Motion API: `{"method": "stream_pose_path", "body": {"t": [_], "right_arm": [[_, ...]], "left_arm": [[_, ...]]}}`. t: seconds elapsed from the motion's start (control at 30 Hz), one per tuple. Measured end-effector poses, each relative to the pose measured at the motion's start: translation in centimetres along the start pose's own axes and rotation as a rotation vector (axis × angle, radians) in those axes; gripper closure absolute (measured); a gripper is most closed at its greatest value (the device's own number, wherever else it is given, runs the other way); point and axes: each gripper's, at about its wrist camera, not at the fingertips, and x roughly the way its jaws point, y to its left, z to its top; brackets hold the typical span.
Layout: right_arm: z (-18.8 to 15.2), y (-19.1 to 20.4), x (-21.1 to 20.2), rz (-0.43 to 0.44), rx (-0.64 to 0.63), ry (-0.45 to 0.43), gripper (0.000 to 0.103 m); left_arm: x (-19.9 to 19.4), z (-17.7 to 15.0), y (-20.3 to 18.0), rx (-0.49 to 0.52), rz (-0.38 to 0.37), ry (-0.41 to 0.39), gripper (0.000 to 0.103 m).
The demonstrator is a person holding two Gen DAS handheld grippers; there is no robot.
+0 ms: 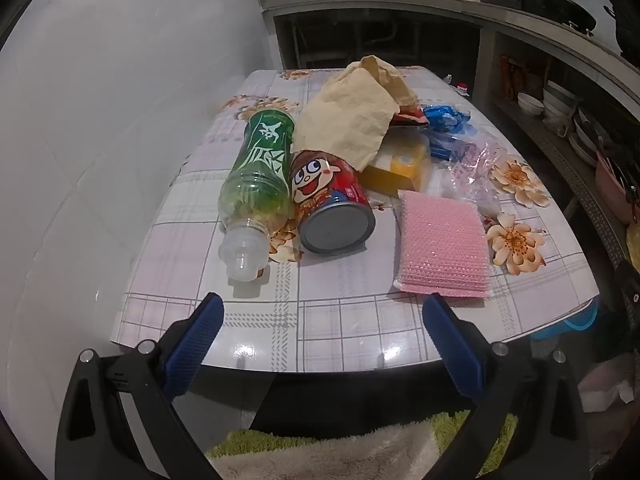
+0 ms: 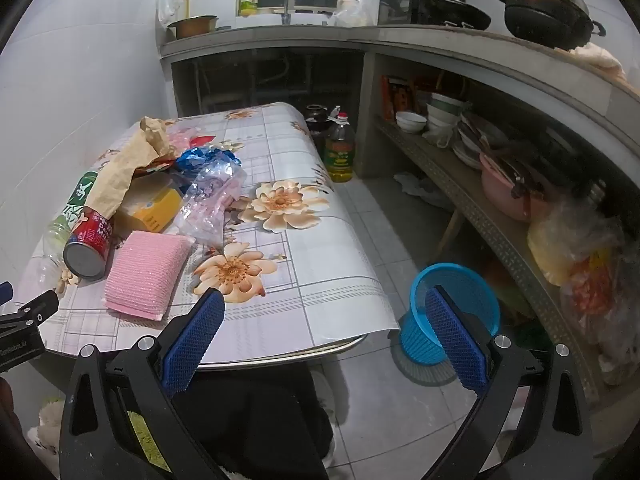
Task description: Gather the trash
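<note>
Left wrist fisheye showed the left gripper [image 1: 322, 308] spread wide and grasping nothing, above the near edge of the floral vinyl-covered table [image 1: 344, 320]. One green-labelled plastic bottle [image 1: 258, 184] lay at 10 o'clock, touching one red cartoon-printed can [image 1: 332, 204]; one crumpled tan paper bag [image 1: 352, 120] draped over the can's far end at 12 o'clock. One pink mesh scouring pad [image 1: 444, 244] lay at 2 o'clock, one yellow box [image 1: 400, 164] behind it. The right gripper [image 2: 325, 310] was likewise released, and one blue plastic waste basket [image 2: 420, 336] stood on the tiled floor beside the table, under kitchen shelves.
</note>
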Motion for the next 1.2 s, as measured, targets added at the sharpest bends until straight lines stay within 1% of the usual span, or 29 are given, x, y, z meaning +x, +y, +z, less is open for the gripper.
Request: {"method": "stream_pose_path", "body": {"t": [0.27,0.3,0.43,1.03,1.2], "right_arm": [[0.1,0.0,0.0,0.002,0.002,0.002,0.007],[0.1,0.0,0.0,0.003,0.003,0.002,0.007],[0.2,0.1,0.1,0.006,0.003,0.003,0.007],[0.0,0.1,0.8,0.014,0.011,0.013,0.007],[-0.1,0.0,1.0,0.018,0.015,0.02,0.007]], "left_arm": [[-0.2,0.0,-0.2,0.017,0.001,-0.008,0.006],[0.0,0.0,0.0,0.0,0.001,0.002,0.006],[0.0,0.0,0.0,0.0,0.001,0.005,0.006],[0.8,-0.2,-0.1,0.012,0.01,0.009,0.006],[0.9,0.1,-0.5,0.018,0.023,0.014,0.006]]}}
